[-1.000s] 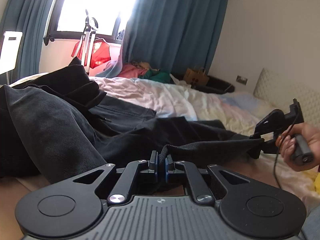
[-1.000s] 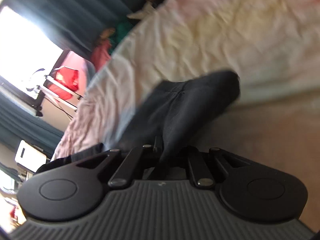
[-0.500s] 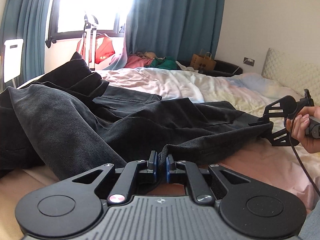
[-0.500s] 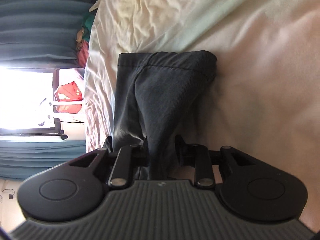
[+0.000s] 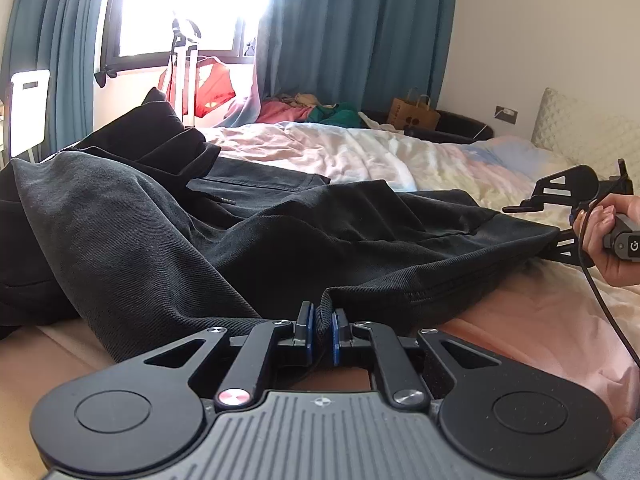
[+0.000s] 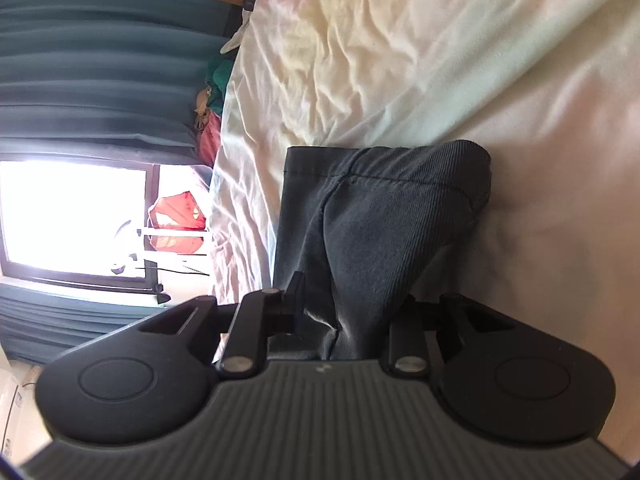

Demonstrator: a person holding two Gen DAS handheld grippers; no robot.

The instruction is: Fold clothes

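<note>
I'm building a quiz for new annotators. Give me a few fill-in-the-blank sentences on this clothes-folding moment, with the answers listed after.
1. The left gripper is shut on the hem of the dark ____.
2. The garment lies on a ____.
3. The curtains beside the window are ____.
4. The right gripper has its jaws ____, cloth between them.

Answers: garment; bed; blue; open
</note>
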